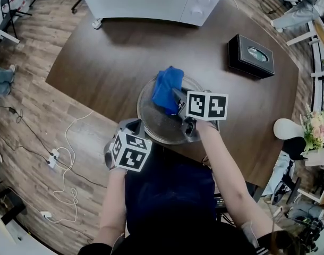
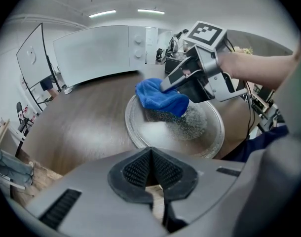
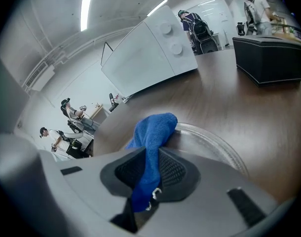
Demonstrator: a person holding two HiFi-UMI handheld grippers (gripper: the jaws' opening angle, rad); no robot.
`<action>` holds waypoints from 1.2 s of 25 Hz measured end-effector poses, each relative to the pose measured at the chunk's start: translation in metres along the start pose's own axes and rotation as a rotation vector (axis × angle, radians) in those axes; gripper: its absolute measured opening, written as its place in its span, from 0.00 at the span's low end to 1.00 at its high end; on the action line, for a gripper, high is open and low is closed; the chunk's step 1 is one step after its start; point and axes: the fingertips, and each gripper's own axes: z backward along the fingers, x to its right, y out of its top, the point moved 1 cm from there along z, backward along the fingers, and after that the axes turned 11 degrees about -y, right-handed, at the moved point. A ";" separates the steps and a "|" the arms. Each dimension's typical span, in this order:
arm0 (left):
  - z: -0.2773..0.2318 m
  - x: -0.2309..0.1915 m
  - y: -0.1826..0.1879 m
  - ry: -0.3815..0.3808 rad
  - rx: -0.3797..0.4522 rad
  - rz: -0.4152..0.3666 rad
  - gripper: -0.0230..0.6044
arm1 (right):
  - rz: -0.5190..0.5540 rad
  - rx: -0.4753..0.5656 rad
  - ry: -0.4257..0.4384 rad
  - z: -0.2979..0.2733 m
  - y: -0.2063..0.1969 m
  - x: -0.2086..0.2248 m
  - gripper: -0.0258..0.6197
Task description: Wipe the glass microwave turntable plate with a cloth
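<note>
Head view: glass plate (image 1: 154,122) sits at the near edge of the bench (image 1: 98,62). Right gripper (image 1: 176,99) presses the blue cloth (image 1: 167,86) on its far side.

Left gripper view: left gripper (image 2: 151,157) jaws closed, empty, near the rim. Glass speckled, cloudy.

Right gripper view: jaws pinch the cloth. Best to press flat and sweep rim to rim.

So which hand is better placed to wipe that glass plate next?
Right. The right gripper has its jaws shut on the cloth, which lies on the plate. The left gripper has its jaws together at the plate's near rim, with no cloth.
</note>
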 end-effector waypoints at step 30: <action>-0.002 0.004 0.001 0.007 -0.010 -0.007 0.04 | -0.082 0.225 -0.082 0.093 0.028 0.058 0.13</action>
